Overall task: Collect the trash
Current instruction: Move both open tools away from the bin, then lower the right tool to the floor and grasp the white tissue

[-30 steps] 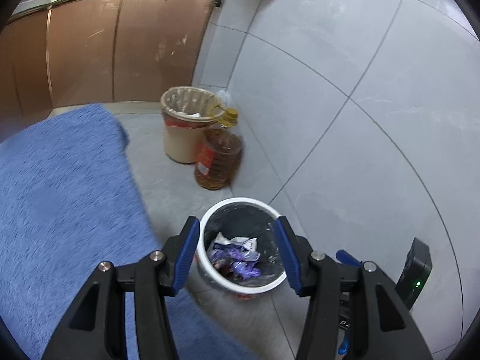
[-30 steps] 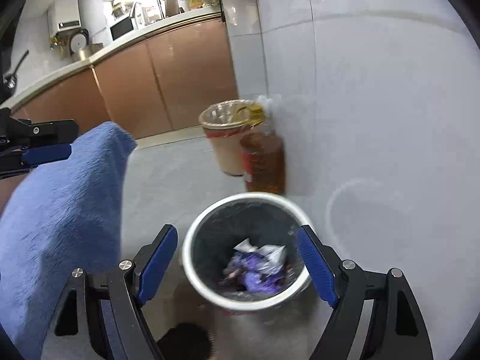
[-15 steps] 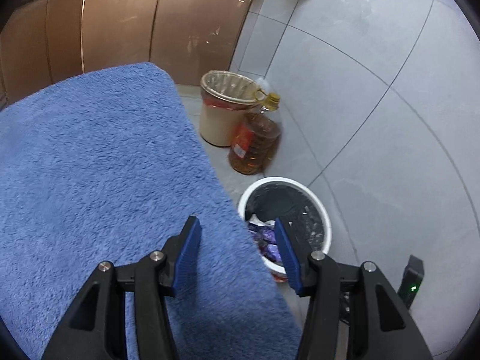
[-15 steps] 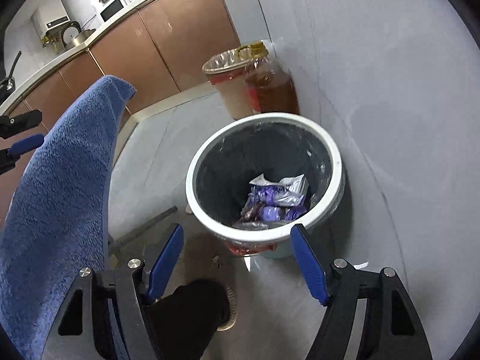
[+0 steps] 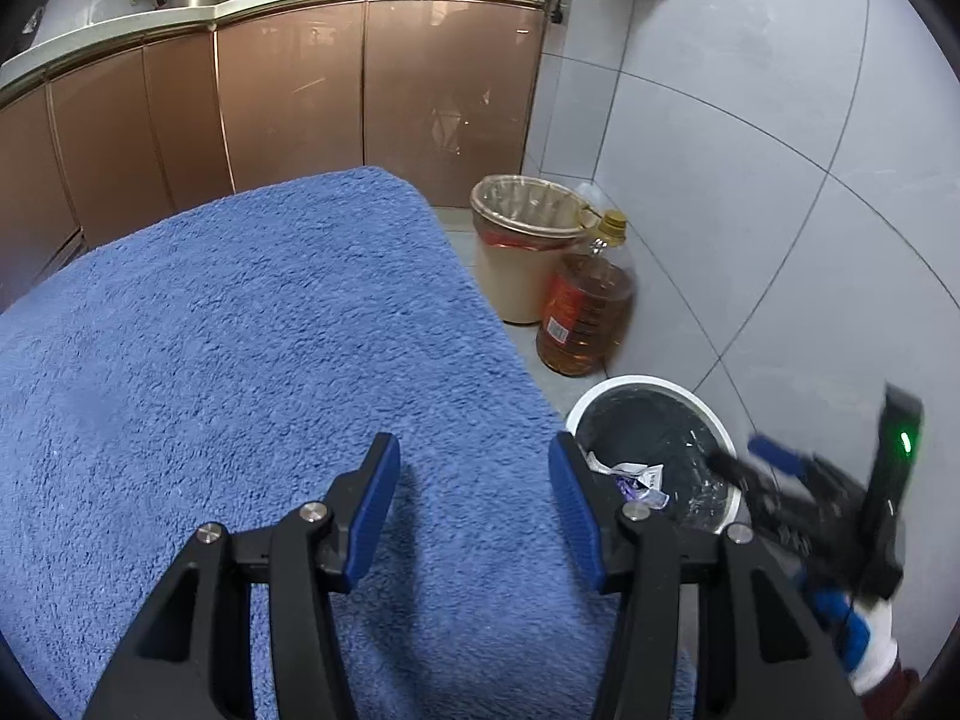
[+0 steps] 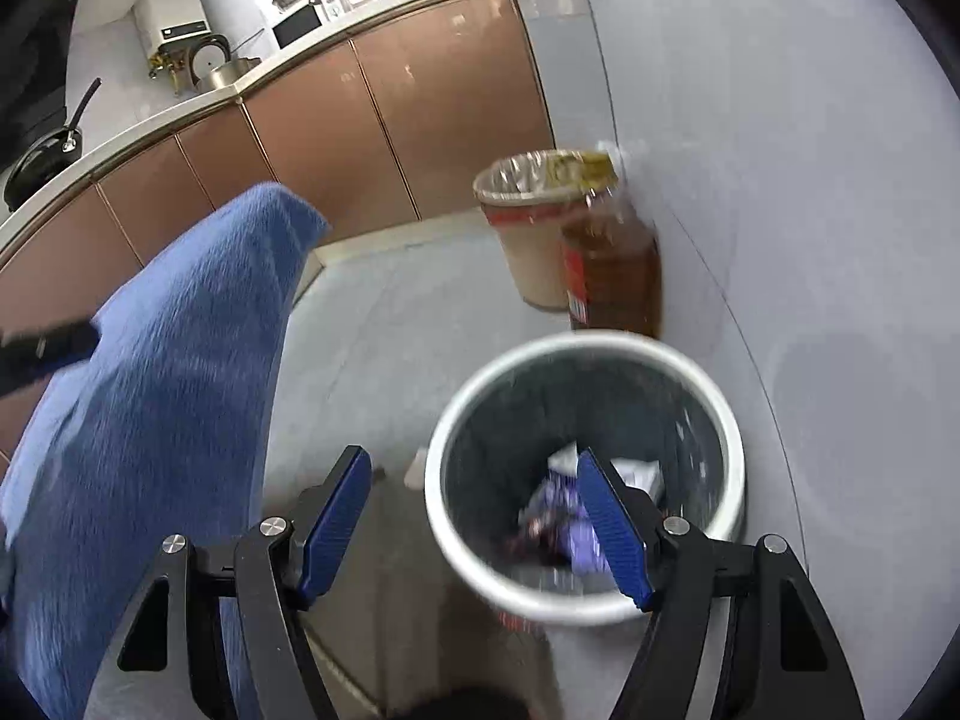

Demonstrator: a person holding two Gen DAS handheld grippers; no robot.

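A white-rimmed trash bin (image 5: 714, 426) with a black liner stands on the floor by the tiled wall. It holds purple and white wrappers (image 5: 636, 480). In the right wrist view the bin (image 6: 480, 420) is just ahead, with the wrappers (image 6: 564, 504) inside. My left gripper (image 5: 474, 510) is open and empty above the blue towel-covered surface (image 5: 240, 390). My right gripper (image 6: 474, 528) is open and empty, above the bin's near rim. The right gripper also shows blurred in the left wrist view (image 5: 774, 468).
A beige bin with a clear liner (image 5: 522, 252) and a bottle of amber oil (image 5: 588, 318) stand against the wall beyond the trash bin. Brown kitchen cabinets (image 5: 288, 90) with a cluttered counter run along the back. The blue surface (image 6: 150, 390) lies left of the right gripper.
My left gripper has drawn back left over the blue towel, away from the bin. My right gripper has shifted left and up over the bin, and now shows in the left wrist view.
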